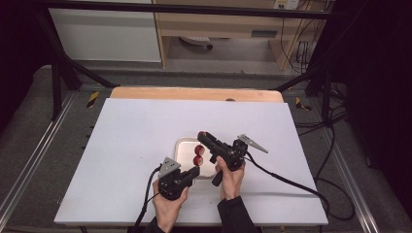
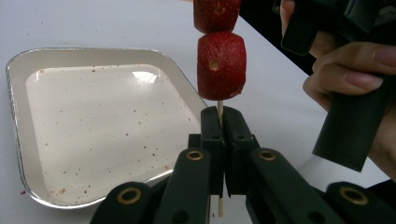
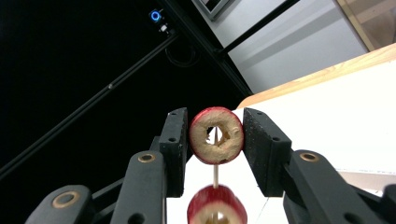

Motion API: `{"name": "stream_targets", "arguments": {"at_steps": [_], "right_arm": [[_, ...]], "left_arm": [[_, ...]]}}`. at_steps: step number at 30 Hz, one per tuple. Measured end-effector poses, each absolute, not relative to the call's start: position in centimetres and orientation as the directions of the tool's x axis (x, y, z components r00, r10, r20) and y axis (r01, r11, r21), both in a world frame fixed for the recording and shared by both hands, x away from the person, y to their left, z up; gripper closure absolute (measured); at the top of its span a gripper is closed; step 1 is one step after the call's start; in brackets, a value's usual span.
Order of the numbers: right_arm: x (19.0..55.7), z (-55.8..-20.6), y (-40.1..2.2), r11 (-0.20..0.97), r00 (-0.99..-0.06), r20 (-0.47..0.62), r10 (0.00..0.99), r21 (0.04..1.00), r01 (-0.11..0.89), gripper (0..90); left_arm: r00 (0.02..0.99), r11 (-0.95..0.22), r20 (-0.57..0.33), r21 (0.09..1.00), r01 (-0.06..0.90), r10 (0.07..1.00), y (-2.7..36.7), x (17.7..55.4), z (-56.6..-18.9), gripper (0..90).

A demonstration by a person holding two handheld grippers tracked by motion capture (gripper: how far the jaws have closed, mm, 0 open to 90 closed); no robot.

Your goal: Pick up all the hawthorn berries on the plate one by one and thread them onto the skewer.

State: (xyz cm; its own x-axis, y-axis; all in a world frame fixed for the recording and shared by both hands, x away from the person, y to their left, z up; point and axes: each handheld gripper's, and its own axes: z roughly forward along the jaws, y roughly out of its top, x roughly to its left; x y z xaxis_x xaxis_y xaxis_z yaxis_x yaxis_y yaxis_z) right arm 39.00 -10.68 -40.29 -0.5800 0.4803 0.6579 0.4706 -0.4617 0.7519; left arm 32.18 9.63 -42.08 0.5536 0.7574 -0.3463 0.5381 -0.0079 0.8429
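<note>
**Desk editor:** Left gripper view first: what is in the left tongs [image 2: 223, 140]?

**Photographer:** Their jaws are pressed all but together on the bare lower end of a thin wooden skewer [image 2: 220, 111], which stands upright over the edge of a shallow foil tray [image 2: 28, 154] on the white desk [image 2: 93, 23]. Two red fruit pieces are threaded above the grip, the lower piece [image 2: 221, 65] sitting just over the jaw tips.

**Desk editor:** And the right tongs [image 3: 216, 140]?

**Photographer:** Part-open, jaws clamped on either flank of the top fruit ring [image 3: 216, 135], a cored slice with red skin and pale flesh. The skewer's point shows inside the ring's hole. From the high view, both grippers meet above the tray near the middle of the desk.

**Desk editor:** How should it handle?

**Photographer:** Light, by the look of it. The skewer seems stiff but thin, so it could snap or twist if bent sideways; the bare stub below the fruit is the sensible hold. The fruit looks soft and moist, likely to bruise or slip, so a gentle squeeze across the skin sides suits it.
</note>
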Motion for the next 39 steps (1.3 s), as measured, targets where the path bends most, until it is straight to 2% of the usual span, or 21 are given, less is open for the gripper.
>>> {"name": "stream_targets", "arguments": {"at_steps": [23, 25, 28, 30, 32, 33, 34, 35, 39], "right_arm": [[38.7, -39.8, -11.1, -0.351, -0.608, 0.598, 0.523, 0.801, 0.485, 61.3], [38.8, -39.5, -11.5, -0.306, -0.614, 0.571, 0.545, 0.817, 0.488, 52.0], [38.9, -39.2, -11.8, -0.269, -0.618, 0.546, 0.566, 0.83, 0.488, 46.8], [39.1, -38.7, -12.4, -0.209, -0.613, 0.505, 0.607, 0.846, 0.49, 35.9], [39.2, -38.6, -12.7, -0.182, -0.612, 0.489, 0.621, 0.85, 0.495, 32.3], [39.3, -38.5, -13.1, -0.13, -0.614, 0.447, 0.65, 0.862, 0.49, 25.2], [39.3, -38.5, -13.1, -0.13, -0.614, 0.447, 0.65, 0.862, 0.49, 25.2], [39.4, -38.5, -13.7, -0.071, -0.614, 0.41, 0.675, 0.864, 0.499, 17.9], [39.7, -38.7, -14.9, 0.047, -0.631, 0.331, 0.702, 0.862, 0.504, 10.2]], "left_arm": [[0.569, -0.031, -0.345, 0.837, 0.547, 0.747, 9.8, 33.0, -42.1, 88.3], [0.565, -0.036, -0.335, 0.837, 0.545, 0.754, 10.0, 33.0, -42.1, 88.3], [0.567, -0.047, -0.328, 0.836, 0.546, 0.755, 10.4, 33.1, -42.2, 88.2], [0.573, -0.063, -0.313, 0.838, 0.541, 0.758, 10.6, 33.1, -42.2, 88.3], [0.577, -0.076, -0.298, 0.842, 0.535, 0.761, 10.8, 33.0, -42.1, 88.3], [0.579, -0.08, -0.294, 0.843, 0.532, 0.76, 10.9, 33.0, -42.1, 88.2], [0.583, -0.091, -0.282, 0.844, 0.528, 0.762, 11.1, 33.0, -42.1, 88.2], [0.588, -0.104, -0.268, 0.847, 0.521, 0.763, 11.3, 33.0, -42.0, 88.2], [0.598, -0.137, -0.24, 0.846, 0.515, 0.765, 11.9, 33.1, -41.9, 88.2]]}}
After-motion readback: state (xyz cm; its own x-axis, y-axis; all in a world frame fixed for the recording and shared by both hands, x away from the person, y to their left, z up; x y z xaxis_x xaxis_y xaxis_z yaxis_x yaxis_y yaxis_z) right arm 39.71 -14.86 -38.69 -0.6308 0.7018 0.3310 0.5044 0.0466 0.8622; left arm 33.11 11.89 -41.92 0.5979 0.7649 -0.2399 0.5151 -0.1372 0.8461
